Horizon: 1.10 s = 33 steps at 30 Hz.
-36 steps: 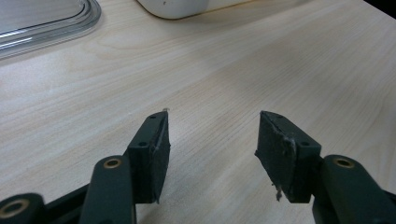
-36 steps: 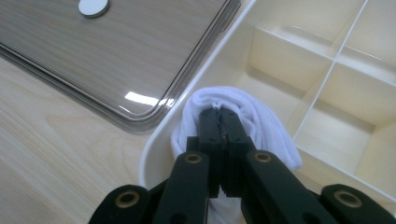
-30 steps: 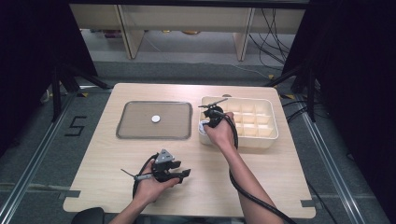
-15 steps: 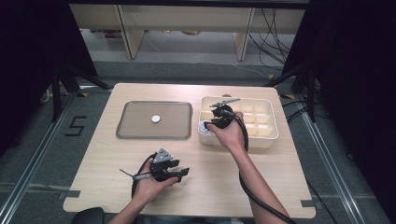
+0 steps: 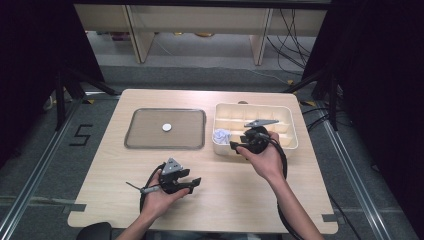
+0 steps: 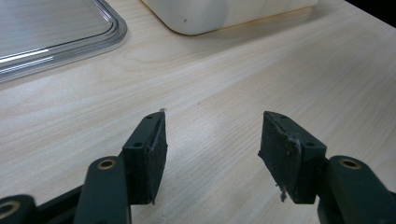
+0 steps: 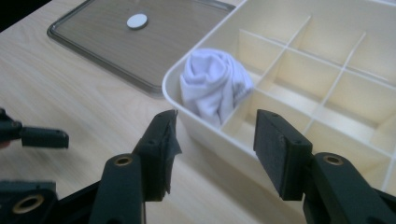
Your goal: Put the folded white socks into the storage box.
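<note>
A crumpled white cloth [image 5: 221, 135] [image 7: 212, 84] lies in the near-left compartment of a cream divided box [image 5: 286, 119] [image 7: 327, 60]. My right gripper [image 5: 235, 146] [image 7: 215, 140] hovers just in front of that corner, pointing at the cloth. Its jaws have just been opening and stand open with nothing between them. My left gripper [image 5: 194, 177] [image 6: 212, 140] rests low over bare table near the front edge. Its jaws have also just widened a little and are open and empty.
A clear rectangular tray [image 5: 135, 131] [image 7: 93, 28] lies left of the box with a small white disc [image 5: 166, 127] [image 7: 137, 21] on it. The box's other compartments look empty. Light wooden table [image 5: 225, 200] stretches between my two hands.
My right gripper has pulled back from the box's left compartment toward me and to the right, and its jaws have opened, leaving the cloth in the compartment. The left hand has stayed put.
</note>
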{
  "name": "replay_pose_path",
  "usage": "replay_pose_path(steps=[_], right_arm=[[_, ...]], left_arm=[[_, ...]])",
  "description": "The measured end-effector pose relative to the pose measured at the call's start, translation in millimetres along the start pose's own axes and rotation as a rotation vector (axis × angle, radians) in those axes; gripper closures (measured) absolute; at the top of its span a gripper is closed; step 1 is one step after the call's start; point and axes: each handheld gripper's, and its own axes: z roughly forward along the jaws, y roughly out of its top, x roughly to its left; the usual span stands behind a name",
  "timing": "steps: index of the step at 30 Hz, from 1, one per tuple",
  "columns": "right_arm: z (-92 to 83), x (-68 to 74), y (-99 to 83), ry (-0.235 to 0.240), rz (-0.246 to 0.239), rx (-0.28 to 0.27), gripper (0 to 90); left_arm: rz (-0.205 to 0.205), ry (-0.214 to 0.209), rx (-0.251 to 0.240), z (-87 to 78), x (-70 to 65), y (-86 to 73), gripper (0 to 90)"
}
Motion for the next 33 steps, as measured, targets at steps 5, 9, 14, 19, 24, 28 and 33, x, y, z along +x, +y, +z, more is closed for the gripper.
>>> replay_pose_path(steps=[5,9,14,19,24,28,33], right_arm=[[-10.4,-4.9,-27.2,-0.001,0.012,-0.018,48.0],[-20.0,-10.9,-46.8,-0.01,0.009,-0.038,48.0],[-27.1,-16.7,-74.4,-0.024,0.021,-0.056,47.9],[-30.8,-22.9,-103.9,-0.047,0.03,-0.066,47.7],[-34.4,-27.9,-126.4,-0.074,0.041,-0.106,47.8],[-35.6,-26.8,-137.0,-0.066,0.069,-0.144,47.7],[-33.8,-31.6,-143.4,-0.093,0.05,-0.182,47.3]], left_arm=[[-0.016,0.013,-0.025,0.8,3.0,-2.0,39.1],[-0.009,0.031,-0.035,0.2,6.4,-4.6,38.6],[-0.016,0.046,-0.059,-0.8,7.8,-7.0,38.4],[-0.005,0.051,-0.097,-1.4,8.2,-7.5,38.6],[0.014,0.064,-0.135,-3.0,9.8,-6.9,38.9],[0.014,0.071,-0.141,-3.7,10.4,-7.7,38.9],[0.02,0.074,-0.147,-4.4,12.1,-8.6,39.0]])
